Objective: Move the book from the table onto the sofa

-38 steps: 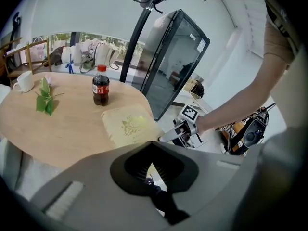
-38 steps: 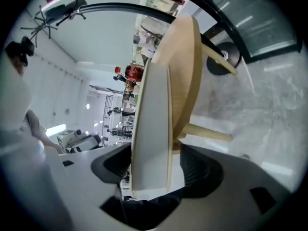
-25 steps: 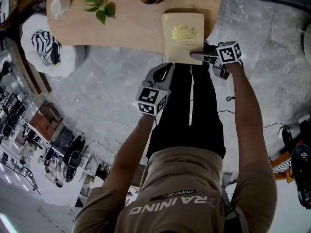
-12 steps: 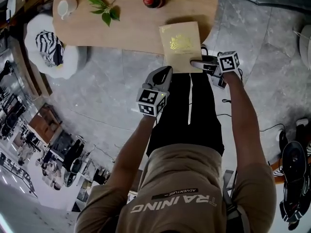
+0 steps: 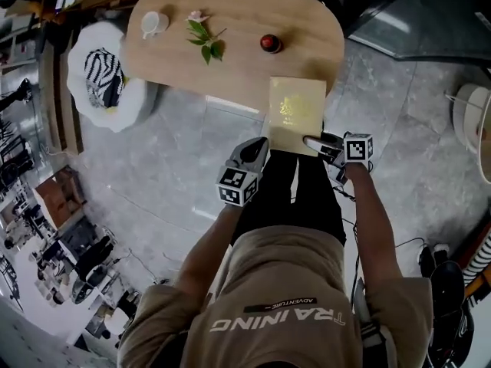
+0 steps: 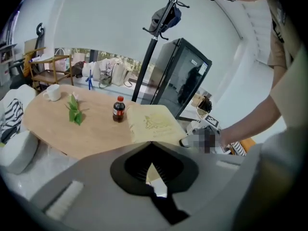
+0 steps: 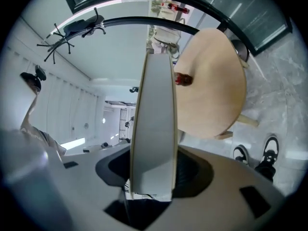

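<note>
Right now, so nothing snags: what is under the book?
The book hangs over the table's near edge and the grey floor. What lies straight beneath it is covered by the book itself.

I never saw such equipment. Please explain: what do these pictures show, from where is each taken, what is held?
No robot: a person holds a two-jaw claw tool in each hand. One picture looks down from a head camera; two look along each claw. On the oval wooden table are a white cup, a green leafy sprig and a dark red-capped bottle. The right claw has just closed on the pale yellow book; the left claw is shut, empty.
</note>
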A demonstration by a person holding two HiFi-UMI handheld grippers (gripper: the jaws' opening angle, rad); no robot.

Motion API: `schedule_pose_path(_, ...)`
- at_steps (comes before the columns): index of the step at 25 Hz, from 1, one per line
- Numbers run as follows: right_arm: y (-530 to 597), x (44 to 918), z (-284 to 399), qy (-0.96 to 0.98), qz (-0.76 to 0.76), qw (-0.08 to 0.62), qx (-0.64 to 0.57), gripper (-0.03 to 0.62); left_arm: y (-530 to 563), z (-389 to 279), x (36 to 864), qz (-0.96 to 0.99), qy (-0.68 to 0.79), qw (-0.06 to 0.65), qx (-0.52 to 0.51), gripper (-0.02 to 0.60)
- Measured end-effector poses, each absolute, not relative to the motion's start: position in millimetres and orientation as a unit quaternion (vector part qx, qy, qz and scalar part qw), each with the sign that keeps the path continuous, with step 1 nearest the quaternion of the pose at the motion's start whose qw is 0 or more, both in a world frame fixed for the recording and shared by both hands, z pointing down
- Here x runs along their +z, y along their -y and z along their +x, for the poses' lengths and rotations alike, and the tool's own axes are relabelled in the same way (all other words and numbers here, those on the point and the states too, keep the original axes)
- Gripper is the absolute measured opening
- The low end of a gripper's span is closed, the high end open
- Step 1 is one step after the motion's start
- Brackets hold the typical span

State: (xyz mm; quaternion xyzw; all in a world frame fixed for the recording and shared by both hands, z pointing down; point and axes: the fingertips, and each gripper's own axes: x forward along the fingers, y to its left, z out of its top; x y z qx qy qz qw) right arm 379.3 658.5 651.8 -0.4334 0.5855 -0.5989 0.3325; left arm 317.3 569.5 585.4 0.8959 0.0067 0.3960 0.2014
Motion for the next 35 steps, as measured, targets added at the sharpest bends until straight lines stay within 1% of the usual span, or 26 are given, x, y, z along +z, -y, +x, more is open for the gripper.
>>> schedule_pose_path(3, -650.9, 602.8, 397.1, -0.596, -0.44, 0.338, -0.58, 0.224, -557.1, 328.3, 548.4, 0.908, 0.029, 0.228, 0.35, -0.002)
schedule_pose_path(6, -645.7, 557.1, 402.2, -0.604, -0.444, 0.341, -0.568, 0.224, -544.2, 335.2, 508.9, 0.923, 0.059, 0.228, 0.306, -0.002)
schedule_pose_path(10, -638.4, 493.1, 403.6, -0.62, -0.452, 0.337, -0.546, 0.224, -527.5, 349.2, 448.8, 0.943, 0.071, 0.198, 0.259, -0.002)
schedule_pose_path(13, -634.2, 453.3, 416.1, -0.648, -0.465, 0.32, -0.511, 0.224, -519.4, 364.2, 409.1, 0.956, 0.078, 0.194, 0.206, -0.002)
schedule_pose_path(17, -631.8, 420.4, 424.5, -0.658, -0.48, 0.308, -0.491, 0.224, -506.0, 366.7, 366.1, 0.97, 0.096, 0.142, 0.172, -0.002)
schedule_pose_path(19, -630.3, 409.8, 420.1, -0.67, -0.478, 0.294, -0.486, 0.224, -503.6, 356.3, 358.0, 0.971, 0.111, 0.134, 0.165, -0.002)
schedule_pose_path(26, -607.2, 396.9, 385.3, -0.706, -0.444, 0.264, -0.483, 0.224, -479.6, 297.2, 349.9, 0.96, 0.167, 0.142, 0.175, -0.002)
schedule_pose_path(30, -601.4, 402.2, 356.1, -0.71, -0.417, 0.263, -0.502, 0.224, -470.6, 261.4, 351.4, 0.954, 0.199, 0.148, 0.168, -0.002)
schedule_pose_path(33, -580.0, 395.0, 344.7, -0.726, -0.403, 0.255, -0.496, 0.224, -454.1, 239.6, 350.9, 0.95, 0.226, 0.153, 0.154, -0.002)
schedule_pose_path(35, -567.6, 398.0, 338.0, -0.712, -0.398, 0.261, -0.517, 0.224, -443.7, 224.0, 350.4, 0.947, 0.241, 0.158, 0.142, -0.002)
